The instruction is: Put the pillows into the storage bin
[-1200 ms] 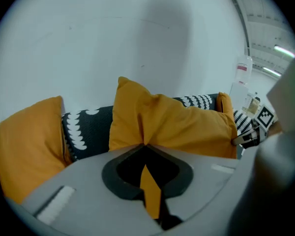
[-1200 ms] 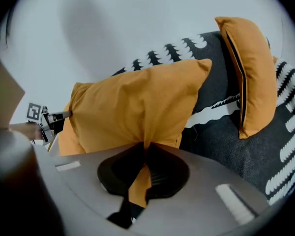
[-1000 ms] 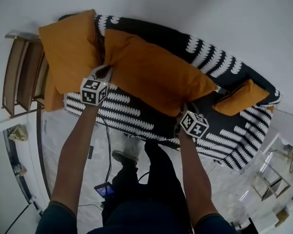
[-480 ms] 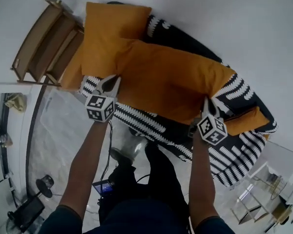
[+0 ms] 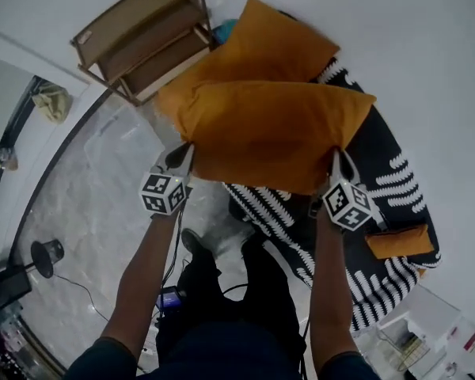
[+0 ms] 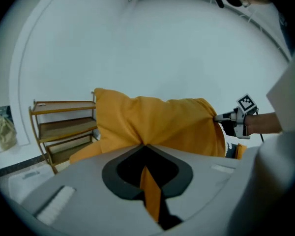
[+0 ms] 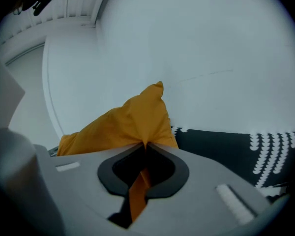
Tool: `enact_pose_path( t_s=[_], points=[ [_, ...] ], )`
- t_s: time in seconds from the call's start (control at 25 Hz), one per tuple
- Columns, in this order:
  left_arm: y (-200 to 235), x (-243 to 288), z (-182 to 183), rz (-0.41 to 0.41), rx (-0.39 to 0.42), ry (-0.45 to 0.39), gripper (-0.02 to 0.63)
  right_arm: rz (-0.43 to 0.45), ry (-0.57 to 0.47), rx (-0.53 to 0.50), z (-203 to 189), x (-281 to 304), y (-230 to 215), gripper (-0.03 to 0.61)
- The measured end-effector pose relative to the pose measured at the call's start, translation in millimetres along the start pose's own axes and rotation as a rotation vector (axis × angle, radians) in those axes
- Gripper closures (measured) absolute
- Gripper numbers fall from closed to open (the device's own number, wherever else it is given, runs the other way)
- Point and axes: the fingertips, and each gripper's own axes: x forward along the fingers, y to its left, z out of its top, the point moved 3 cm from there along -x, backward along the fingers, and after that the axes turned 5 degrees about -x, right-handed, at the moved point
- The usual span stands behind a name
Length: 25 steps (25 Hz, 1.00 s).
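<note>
- My left tongs (image 5: pixel 184 150) were closed on one near corner of a big orange pillow (image 5: pixel 269 133). In the left gripper view a strip of orange cloth ran straight down between the closed jaws.
- My right tongs (image 5: pixel 336 158) were closed on the other near corner of that pillow. The right gripper view showed the same thing: cloth pinched where the jaws met, with a fold trailing back through the gap.
- The pillow hung stretched between the two tongs, held up in front of me, clear of the seat and broadside to my head camera.
- Behind it lay a second orange pillow (image 5: pixel 261 46), partly covered by the one I held. It was propped against the end of the black-and-white sofa (image 5: pixel 380 180), near the wall.
- A third, smaller orange pillow (image 5: pixel 400 242) sat on the sofa seat, off to my right and well apart from the others.
- A wooden shelf (image 5: pixel 142 38) stood against the wall just beside the sofa's end, to my left.
- Below the shelf, on the pale marble floor (image 5: pixel 79 212), there was what may have been a clear bin (image 5: pixel 119 133). It was too faint for me to be sure.
- My legs stood between the sofa and that open patch of floor.
</note>
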Motion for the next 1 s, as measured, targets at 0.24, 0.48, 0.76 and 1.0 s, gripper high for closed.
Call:
enact_pose_path(
  t_s=[0.24,0.48,0.76,1.0],
  points=[
    [95.7,-105.1,-32.2,0.166,-0.148,-0.046,0.611,0.194,0.026,-0.122,12.0,61.4,153.8,0.561],
    [174.4,-201.9,-92.2,0.309,-0.306,-0.065,0.611,0.397,0.086,-0.3,-4.4,113.3,326.3,0.561],
    [231.4,-286.2,-170.6,0.427,-0.501,-0.093,0.611,0.595,0.161,-0.51,-57.2,150.5,518.9,0.562],
    [257.7,-324.0,-230.4,0.468,-0.666,-0.096,0.611,0.675,0.261,-0.635,-127.1,179.9,640.7,0.561]
  ],
)
